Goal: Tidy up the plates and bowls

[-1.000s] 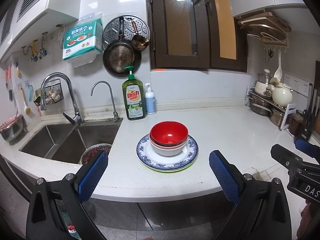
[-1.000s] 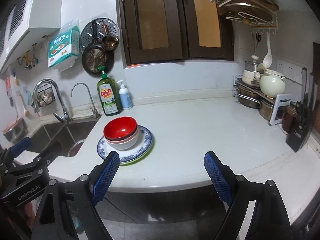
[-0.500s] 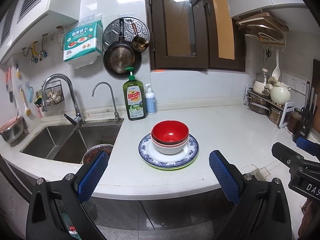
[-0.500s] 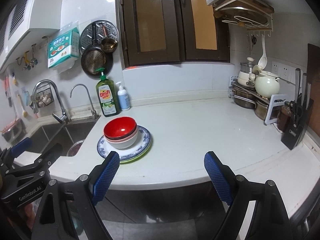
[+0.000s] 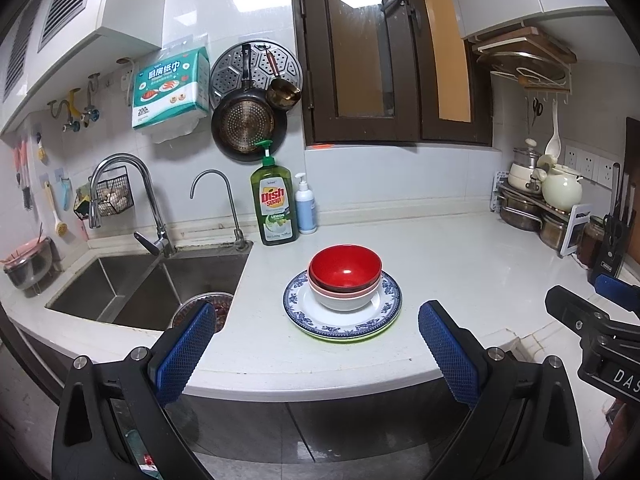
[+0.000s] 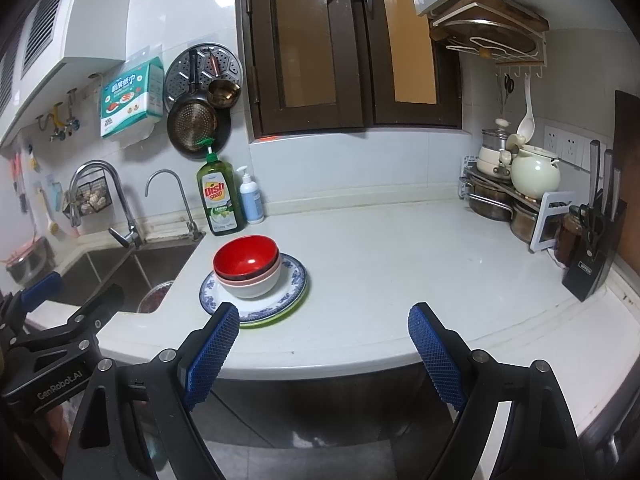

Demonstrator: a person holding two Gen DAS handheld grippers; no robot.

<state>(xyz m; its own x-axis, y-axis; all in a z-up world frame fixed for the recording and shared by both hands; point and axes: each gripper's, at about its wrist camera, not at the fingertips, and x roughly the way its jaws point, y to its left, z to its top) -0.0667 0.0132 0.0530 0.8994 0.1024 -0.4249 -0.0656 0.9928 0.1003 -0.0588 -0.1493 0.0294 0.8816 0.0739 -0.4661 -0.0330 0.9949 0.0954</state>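
Red bowl [image 5: 345, 267]: glossy, smooth, bright highlight inside. White bowl [image 5: 346, 300] under it: smooth glazed look. Blue-patterned plate [image 5: 384, 312]: glossy ceramic look. Counter [image 5: 460, 264]: white, polished, stone-like, faint reflections. Sink [image 5: 132, 284]: brushed metal, dull sheen. Faucet [image 5: 120, 168]: shiny chrome. Dish soap bottle [image 5: 274, 208]: translucent green plastic, paper label. Hanging pan [image 5: 248, 128]: dark metal, perforated. Left claw [image 5: 312, 350] and right claw [image 6: 324, 346]: matt black plastic frame, blue pads [image 5: 182, 360] with rough diamond texture. Wall tiles [image 5: 224, 12]: glossy white.
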